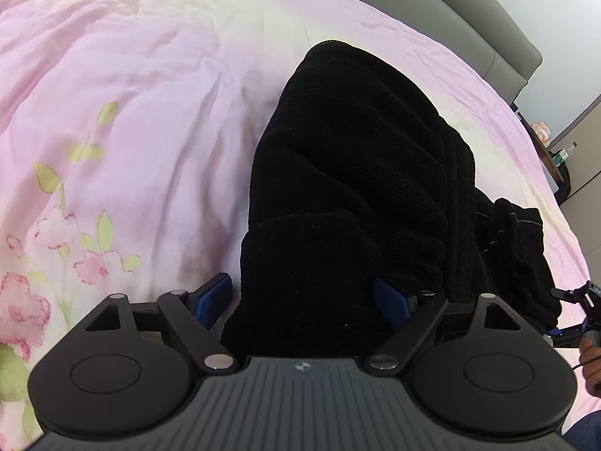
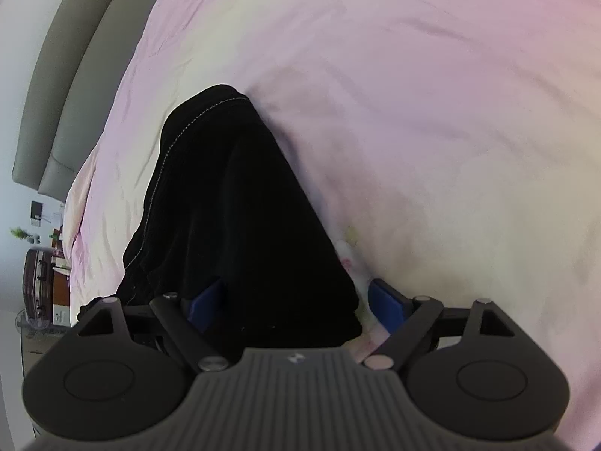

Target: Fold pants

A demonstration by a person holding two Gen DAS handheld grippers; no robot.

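Note:
Black ribbed pants [image 1: 349, 173] lie on a pink floral bed cover [image 1: 131, 112]. In the left wrist view my left gripper [image 1: 304, 297] stands open with its blue pads on both sides of a folded edge of the cloth, which lies between the jaws. In the right wrist view the pants [image 2: 233, 206] show a white stitched seam, and my right gripper [image 2: 296, 300] is open with cloth lying between the blue pads, nearer the left one. The right gripper also shows at the right edge of the left wrist view [image 1: 574, 312].
A grey headboard [image 1: 469, 15] runs along the bed's far side. A suitcase [image 2: 37, 285] and small furniture stand beside the bed [image 2: 413, 94]. A side table with bottles [image 1: 559, 154] is at the far right.

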